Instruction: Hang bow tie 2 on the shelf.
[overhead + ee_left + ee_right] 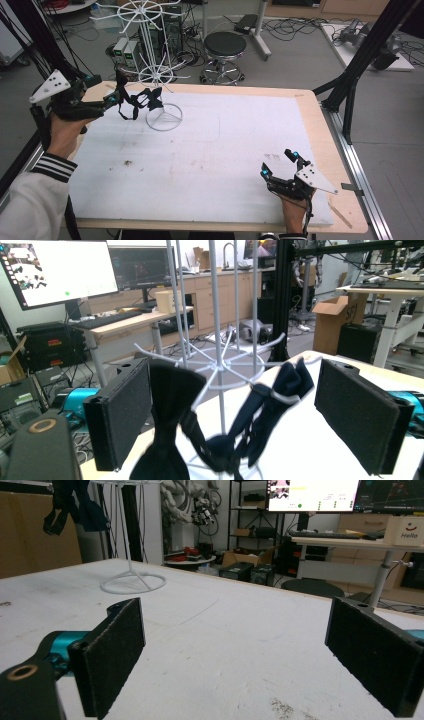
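A white wire display rack stands at the table's far left on a ring base. Dark bow ties with straps hang from its lower arms. My left gripper is held up beside them, open. In the left gripper view a black bow tie hangs just inside the left pad and a navy one farther right, with the rack's pole between; the pads press on neither. My right gripper rests low at the front right, open and holding nothing.
A white mat covers most of the wooden table. A black stool and cables lie on the floor beyond the far edge. Black frame posts rise at the right. The rack's base lies far from the right gripper.
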Action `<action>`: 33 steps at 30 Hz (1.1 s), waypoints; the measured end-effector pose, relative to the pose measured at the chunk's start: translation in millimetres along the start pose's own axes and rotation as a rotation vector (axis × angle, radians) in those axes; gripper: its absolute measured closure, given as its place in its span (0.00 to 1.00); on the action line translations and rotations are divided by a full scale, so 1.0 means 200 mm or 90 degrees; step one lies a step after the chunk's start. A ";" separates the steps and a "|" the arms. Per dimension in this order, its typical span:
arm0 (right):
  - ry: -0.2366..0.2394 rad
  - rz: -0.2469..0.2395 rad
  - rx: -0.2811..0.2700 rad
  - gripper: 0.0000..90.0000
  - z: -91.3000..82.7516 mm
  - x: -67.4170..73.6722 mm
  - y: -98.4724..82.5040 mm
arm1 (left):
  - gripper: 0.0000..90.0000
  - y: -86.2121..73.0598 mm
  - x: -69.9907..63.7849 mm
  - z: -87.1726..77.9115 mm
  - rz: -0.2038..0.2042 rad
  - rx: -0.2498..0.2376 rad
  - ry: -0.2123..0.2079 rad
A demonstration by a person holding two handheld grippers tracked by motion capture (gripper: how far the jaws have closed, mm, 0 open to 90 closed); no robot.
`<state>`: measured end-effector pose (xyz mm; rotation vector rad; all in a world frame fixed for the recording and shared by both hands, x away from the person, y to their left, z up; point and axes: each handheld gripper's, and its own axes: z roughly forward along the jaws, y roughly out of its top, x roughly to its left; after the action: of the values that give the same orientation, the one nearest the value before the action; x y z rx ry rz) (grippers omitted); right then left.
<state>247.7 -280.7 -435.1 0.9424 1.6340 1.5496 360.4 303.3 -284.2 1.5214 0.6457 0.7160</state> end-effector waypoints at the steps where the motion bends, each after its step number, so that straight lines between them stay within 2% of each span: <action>1: 0.000 0.000 0.000 0.09 0.00 0.00 0.00 | 0.17 -0.02 0.00 -0.02 -0.001 -0.006 -0.002; 5: 0.000 -0.004 -0.001 0.09 0.01 0.01 0.00 | 0.17 -0.11 -0.03 -0.08 0.010 -0.005 0.010; 10: -0.004 -0.006 -0.006 0.09 0.02 0.01 -0.01 | 0.17 -0.23 -0.09 -0.15 -0.005 -0.011 0.011; 14: 0.000 -0.008 -0.006 0.09 0.04 0.02 -0.02 | 0.17 -0.32 -0.16 -0.19 -0.018 -0.027 0.025; 17: 0.001 -0.005 -0.010 0.09 0.04 0.02 -0.02 | 0.16 -0.39 -0.22 -0.21 0.000 -0.029 0.022; 21: -0.001 -0.009 -0.009 0.09 0.04 0.02 -0.03 | 0.16 -0.49 -0.29 -0.24 0.000 -0.029 0.016; 25: -0.005 -0.012 -0.008 0.09 0.04 0.02 -0.04 | 0.16 -0.57 -0.33 -0.26 -0.004 -0.026 0.020; 33: 0.000 -0.003 -0.005 0.09 0.04 0.02 -0.06 | 0.16 -0.70 -0.38 -0.29 -0.013 -0.038 0.030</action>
<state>251.6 -273.7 -447.9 0.9344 1.6281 1.5511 268.6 293.6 -427.5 1.4453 0.6696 0.7512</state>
